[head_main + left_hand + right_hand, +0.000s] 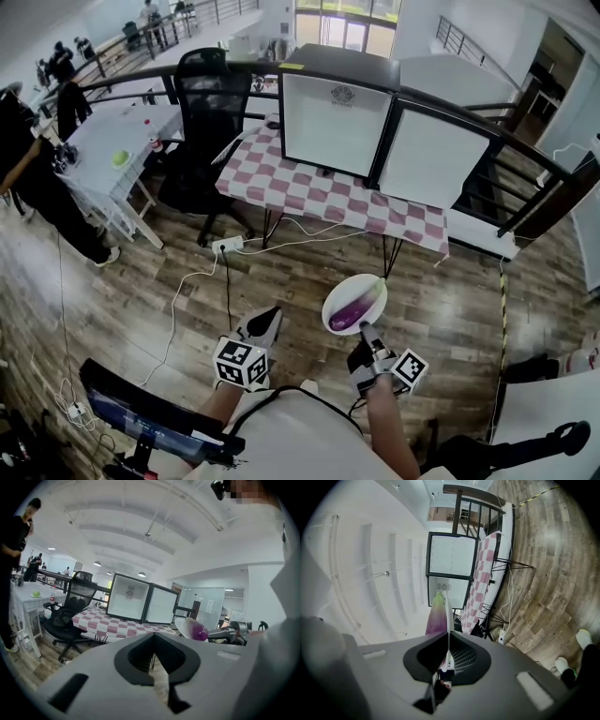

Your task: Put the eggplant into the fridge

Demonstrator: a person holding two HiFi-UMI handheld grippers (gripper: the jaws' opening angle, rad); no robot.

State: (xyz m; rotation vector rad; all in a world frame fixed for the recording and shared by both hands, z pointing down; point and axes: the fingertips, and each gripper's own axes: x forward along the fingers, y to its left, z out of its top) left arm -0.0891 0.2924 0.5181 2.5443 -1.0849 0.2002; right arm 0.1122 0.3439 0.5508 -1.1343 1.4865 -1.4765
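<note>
Pinching the rim of a white plate [338,297] in the right gripper [364,330] at lower centre, with the eggplant [357,308] lying on that plate and the left gripper [265,323] closed, empty, just left.

Checkered table [281,183]: well ahead of the left gripper [272,313] fingers [265,325]. Black mesh office chair [208,103]: ahead-left of them, beside that table. White power strip [228,246]: on the wood floor [141,281], between the fingers and the table.

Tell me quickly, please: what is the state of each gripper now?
Left gripper: closed, empty.
Right gripper: closed on the plate carrying the eggplant.
</note>
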